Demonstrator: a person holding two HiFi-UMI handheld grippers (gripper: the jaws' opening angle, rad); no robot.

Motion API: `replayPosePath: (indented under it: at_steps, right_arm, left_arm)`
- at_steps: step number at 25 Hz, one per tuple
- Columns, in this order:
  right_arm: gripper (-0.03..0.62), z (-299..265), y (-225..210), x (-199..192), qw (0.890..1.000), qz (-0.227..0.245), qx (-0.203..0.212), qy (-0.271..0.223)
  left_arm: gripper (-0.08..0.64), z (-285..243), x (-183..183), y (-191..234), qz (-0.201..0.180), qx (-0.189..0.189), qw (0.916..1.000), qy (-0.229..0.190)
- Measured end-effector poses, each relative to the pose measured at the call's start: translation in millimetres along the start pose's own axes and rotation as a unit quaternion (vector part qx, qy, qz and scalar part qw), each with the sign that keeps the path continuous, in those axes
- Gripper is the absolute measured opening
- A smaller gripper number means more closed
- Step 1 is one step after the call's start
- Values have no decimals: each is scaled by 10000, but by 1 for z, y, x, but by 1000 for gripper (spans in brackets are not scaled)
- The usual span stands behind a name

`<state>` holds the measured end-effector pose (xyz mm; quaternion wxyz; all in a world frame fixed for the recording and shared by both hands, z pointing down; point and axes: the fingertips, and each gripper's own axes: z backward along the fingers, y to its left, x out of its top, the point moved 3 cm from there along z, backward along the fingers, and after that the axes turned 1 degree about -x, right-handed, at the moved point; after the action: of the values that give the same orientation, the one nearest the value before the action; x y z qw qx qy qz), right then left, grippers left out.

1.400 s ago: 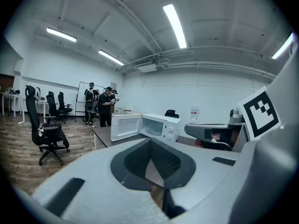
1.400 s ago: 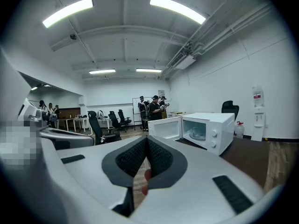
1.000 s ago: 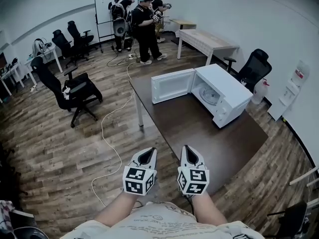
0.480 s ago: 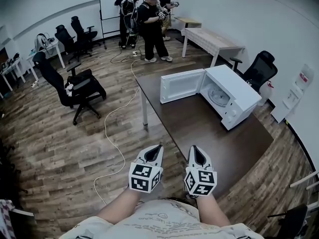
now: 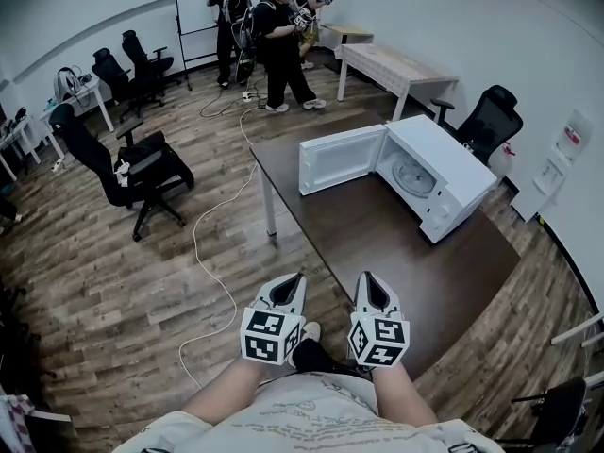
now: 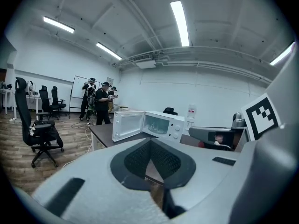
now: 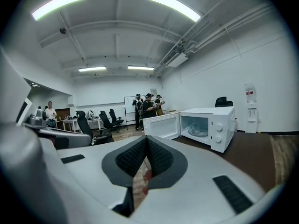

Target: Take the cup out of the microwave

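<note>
The left gripper (image 5: 297,279) and the right gripper (image 5: 364,278) are clenched on nothing, at the near edge of the table (image 5: 377,253). What seems to be the glassy cup (image 7: 198,129) is seen inside the open microwave (image 5: 444,173), at the far right.

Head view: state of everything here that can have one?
microwave door, open, swung out to the left
microwave, standing on the table, contents too small to make out
left tongs, shut, empty
right tongs, shut, empty
</note>
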<state>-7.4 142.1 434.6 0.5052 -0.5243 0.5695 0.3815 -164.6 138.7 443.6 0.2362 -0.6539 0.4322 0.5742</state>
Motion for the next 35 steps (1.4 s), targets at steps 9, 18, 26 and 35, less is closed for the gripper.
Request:
replayPosePath:
  at_steps: [9, 18, 26, 35]
  right_arm:
    - [14, -55, -29, -3, 9995, -191, -247, 6]
    - [14, -130, -60, 13, 9983, -325, -477, 8]
    - [14, -181, -87, 21, 9965, -414, -712, 107]
    - [14, -227, -132, 23, 9939, -465, -985, 175]
  left_arm:
    - [12, -55, 8, 22, -127, -158, 9998, 79]
    - [12, -126, 33, 55, -446, -253, 9983, 280]
    - [12, -186, 49, 76, -534, -434, 9966, 450]
    - [12, -265, 54, 78, -454, -831, 9934, 648]
